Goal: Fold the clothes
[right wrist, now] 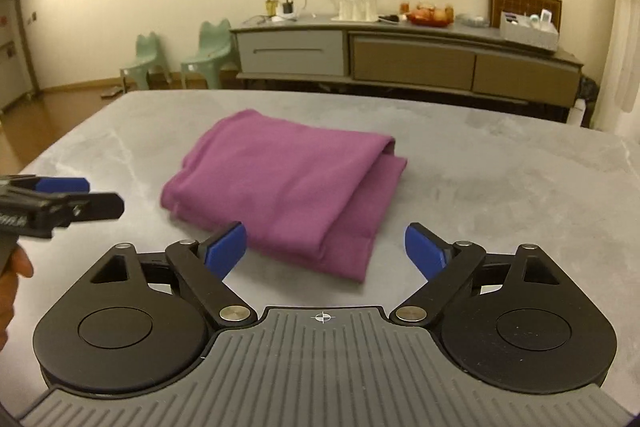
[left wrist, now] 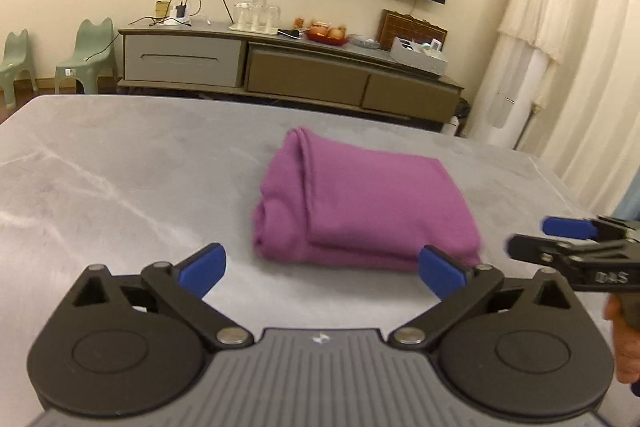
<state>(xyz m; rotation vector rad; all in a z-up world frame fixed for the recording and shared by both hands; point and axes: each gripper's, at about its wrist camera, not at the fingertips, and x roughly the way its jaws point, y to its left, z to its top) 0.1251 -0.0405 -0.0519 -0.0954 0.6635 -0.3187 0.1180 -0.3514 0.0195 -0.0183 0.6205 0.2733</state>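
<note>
A purple garment point(left wrist: 360, 203) lies folded into a thick rectangular bundle in the middle of the grey table point(left wrist: 120, 179). It also shows in the right wrist view point(right wrist: 288, 187). My left gripper point(left wrist: 322, 273) is open and empty, just short of the bundle's near edge. My right gripper point(right wrist: 325, 249) is open and empty, above the bundle's near edge. The right gripper shows at the right edge of the left wrist view point(left wrist: 560, 239), and the left gripper at the left edge of the right wrist view point(right wrist: 88, 197).
Beyond the table's far edge stands a long low cabinet point(left wrist: 280, 67) with glasses, fruit and boxes on it. Two green stools point(left wrist: 86, 55) stand at the left wall. White draped fabric point(left wrist: 532, 39) hangs at the right.
</note>
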